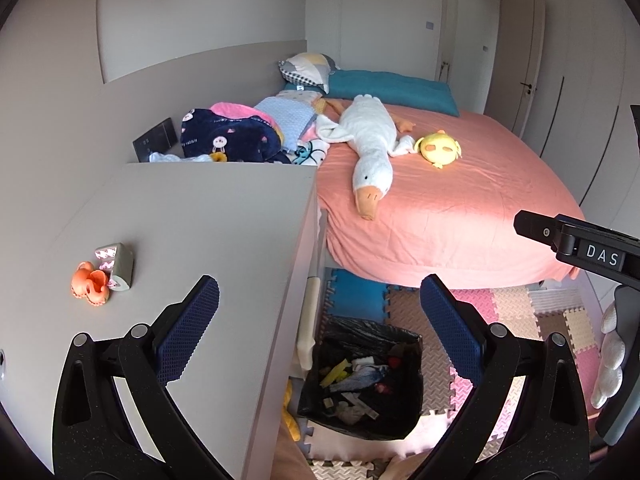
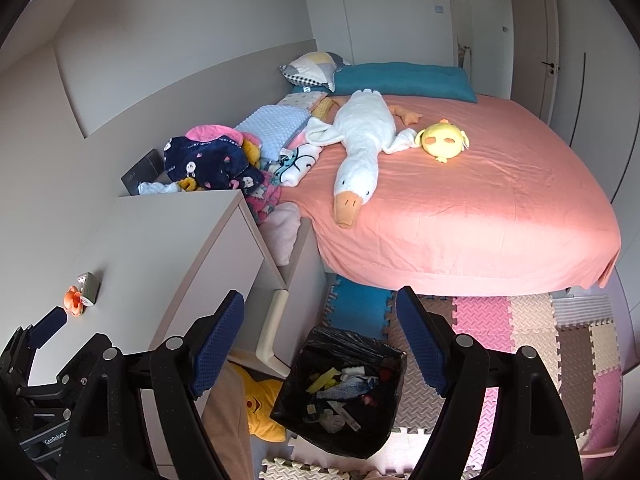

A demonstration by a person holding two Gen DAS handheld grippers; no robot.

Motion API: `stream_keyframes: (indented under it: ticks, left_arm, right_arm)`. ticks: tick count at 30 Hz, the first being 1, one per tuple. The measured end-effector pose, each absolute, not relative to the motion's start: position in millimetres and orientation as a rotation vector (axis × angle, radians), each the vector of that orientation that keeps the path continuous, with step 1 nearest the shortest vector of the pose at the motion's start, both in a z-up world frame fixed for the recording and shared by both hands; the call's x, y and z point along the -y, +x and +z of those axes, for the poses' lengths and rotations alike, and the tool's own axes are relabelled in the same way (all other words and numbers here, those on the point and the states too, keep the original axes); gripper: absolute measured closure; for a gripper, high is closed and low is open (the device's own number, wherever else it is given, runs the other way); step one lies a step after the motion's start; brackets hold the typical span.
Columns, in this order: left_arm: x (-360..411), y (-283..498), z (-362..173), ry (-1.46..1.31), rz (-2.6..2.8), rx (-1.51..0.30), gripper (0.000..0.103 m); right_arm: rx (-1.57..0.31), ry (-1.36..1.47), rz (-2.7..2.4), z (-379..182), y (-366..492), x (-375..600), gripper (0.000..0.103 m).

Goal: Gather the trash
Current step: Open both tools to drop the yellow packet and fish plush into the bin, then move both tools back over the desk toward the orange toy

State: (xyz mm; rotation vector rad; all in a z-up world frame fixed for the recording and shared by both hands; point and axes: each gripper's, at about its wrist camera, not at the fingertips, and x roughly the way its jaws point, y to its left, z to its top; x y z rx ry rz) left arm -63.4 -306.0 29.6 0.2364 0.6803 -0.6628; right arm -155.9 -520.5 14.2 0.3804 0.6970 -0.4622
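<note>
Nearest the cameras, both pairs of tongs stand wide with nothing between their blue ribbed pads: the left tongs [image 1: 320,328] hang over the edge of the counter, and the right tongs [image 2: 320,344] hover above the bin. Directly below them, on the foam puzzle-mat floor [image 2: 532,320], sits the square bin lined with a black plastic bag [image 2: 344,396]; it already holds a jumble of scraps (yellow strips, white paper bits, something blue and something red), so some of the collecting looks done.

A little further off, on the plain grey counter [image 1: 192,232], two small things lie touching each other: an orange rubbery toy-like piece [image 1: 90,282] and a small grey wedge-shaped carton with pink print [image 1: 116,266]. Whether they count as trash is a judgement; if so, they are what is left, and the left tongs are the closer pair.

Beyond, the bed with a salmon-pink sheet [image 2: 500,208] carries a long white plush goose [image 2: 360,144], a round yellow plush chick [image 2: 442,140] and a heap of folded blankets, none of it obvious litter.
</note>
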Motion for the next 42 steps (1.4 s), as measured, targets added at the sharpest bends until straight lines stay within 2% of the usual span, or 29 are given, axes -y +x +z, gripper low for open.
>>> stream_keyframes:
  ticks: [12, 42]
  left_arm:
    - [284, -52, 26, 0.230, -0.628, -0.687, 0.006]
    - [173, 9, 10, 0.138, -0.401, -0.732, 0.006]
  right_arm:
    - [-0.722, 0.358, -0.422, 6, -137, 495, 0.025]
    - [-0.741, 0.306, -0.265, -3, -55, 407, 0.025]
